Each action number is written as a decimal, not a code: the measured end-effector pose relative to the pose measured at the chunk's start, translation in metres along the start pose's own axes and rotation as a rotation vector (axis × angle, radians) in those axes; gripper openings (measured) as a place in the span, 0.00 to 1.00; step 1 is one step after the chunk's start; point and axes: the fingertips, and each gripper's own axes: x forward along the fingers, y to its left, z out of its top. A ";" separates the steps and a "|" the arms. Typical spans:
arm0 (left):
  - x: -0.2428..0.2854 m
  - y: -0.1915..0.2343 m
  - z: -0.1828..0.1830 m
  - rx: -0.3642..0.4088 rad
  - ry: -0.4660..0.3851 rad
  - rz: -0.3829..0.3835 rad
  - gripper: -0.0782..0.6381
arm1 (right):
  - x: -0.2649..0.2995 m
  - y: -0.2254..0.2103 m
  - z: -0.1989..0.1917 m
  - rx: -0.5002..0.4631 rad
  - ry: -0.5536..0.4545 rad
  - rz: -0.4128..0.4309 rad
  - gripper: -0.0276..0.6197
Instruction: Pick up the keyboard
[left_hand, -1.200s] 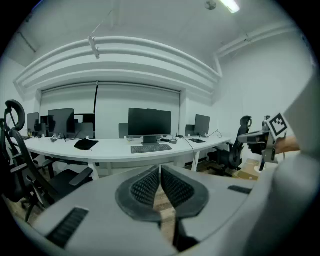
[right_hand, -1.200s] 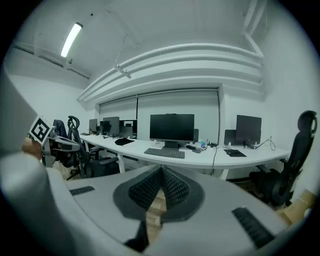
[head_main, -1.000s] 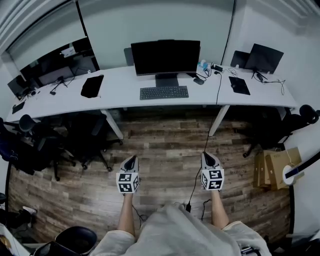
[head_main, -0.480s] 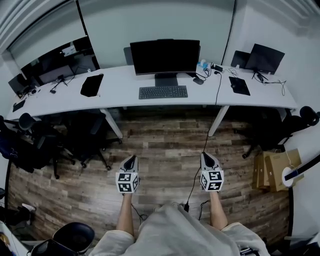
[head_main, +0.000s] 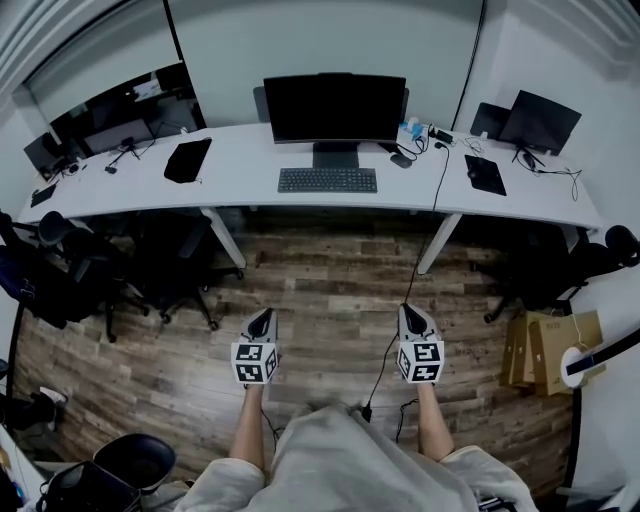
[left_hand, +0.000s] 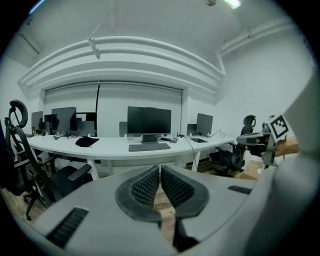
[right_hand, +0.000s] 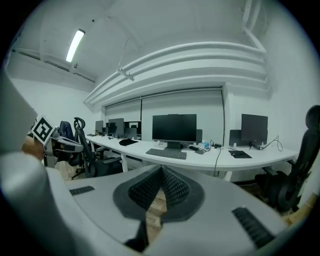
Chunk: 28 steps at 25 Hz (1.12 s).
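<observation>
Head view puts the keyboard (head_main: 328, 180) in the upper middle of the frame. It lies flat on the white desk (head_main: 240, 185), just in front of the monitor (head_main: 334, 107) stand. Both tools sit low in the frame over the wooden floor (head_main: 330, 275), well apart from the desk. The left gripper (head_main: 261, 318) is left of centre and the right gripper (head_main: 408, 312) right of centre. Each has its jaws clenched together on nothing, as its own gripper view confirms, and the keyboard shows small and far beyond the tips. The step in hand looks like the approach, with no grasp begun. The next move likely calls for closing the gap to the desk and spreading the jaws. They would then need to reach the keyboard's ends or front edge so the thin slab can be pinched and lifted level.
</observation>
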 end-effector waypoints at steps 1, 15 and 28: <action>0.001 -0.001 0.000 0.002 0.001 0.003 0.13 | 0.002 -0.001 -0.001 -0.005 0.003 0.006 0.04; 0.038 0.006 -0.001 0.004 0.023 0.025 0.13 | 0.045 -0.020 -0.002 0.004 0.008 0.020 0.04; 0.152 0.060 0.026 -0.010 0.027 -0.019 0.13 | 0.155 -0.040 0.023 -0.012 0.027 -0.012 0.04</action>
